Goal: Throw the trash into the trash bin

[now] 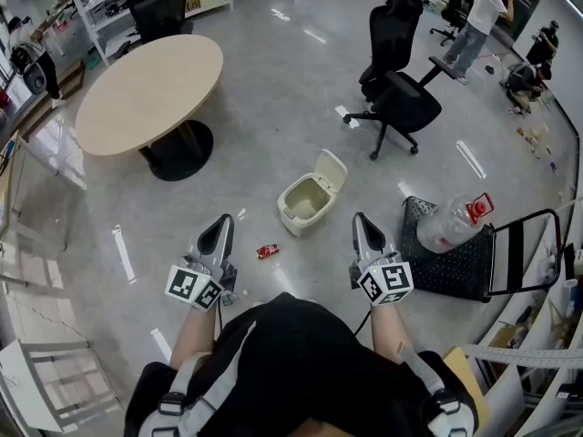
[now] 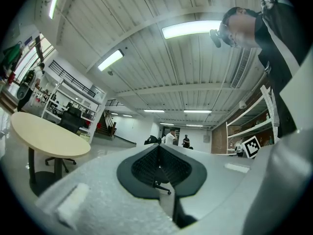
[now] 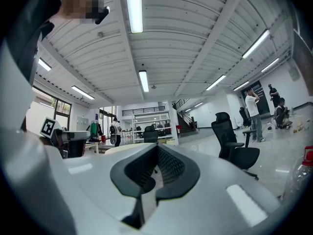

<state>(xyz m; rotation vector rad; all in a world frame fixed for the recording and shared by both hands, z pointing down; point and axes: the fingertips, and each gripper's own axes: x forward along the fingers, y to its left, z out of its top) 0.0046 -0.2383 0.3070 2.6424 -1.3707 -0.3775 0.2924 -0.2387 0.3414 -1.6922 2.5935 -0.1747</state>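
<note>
Handling of the trash: the trash point(image 1: 266, 251) was a small red piece, perhaps a crumpled wrapper or a flattened can. I judged it light and thin, easy to crush, and likely to slide on the glossy floor.
Where to take hold: across its narrow middle, from above, with one tip on each side. A raised crumpled edge would probably give the best bite.
Place of the trash: on the floor near the trash bin point(image 1: 296, 226), on the bin's side toward the person, apart from it and not touching.
Trash bin: it was beige and stood on the floor. Its lid point(image 1: 330, 169) was tipped up at the far side, so the mouth was open.
Left gripper: the left gripper point(image 1: 221, 221) was clenched, jaws together, with nothing between them. It was left of the bin and nearer to the person, pointing forward and slightly upward.
Right gripper: the right gripper point(image 1: 362, 218) was also clenched and empty. It was right of the bin and nearer to the person, held about level.
Pose of the arms: both forearms reached forward from the body, side by side. The trash, on the bin's near side, lay between the two grippers and closer to the left one, which seemed better placed to pick it up.
</note>
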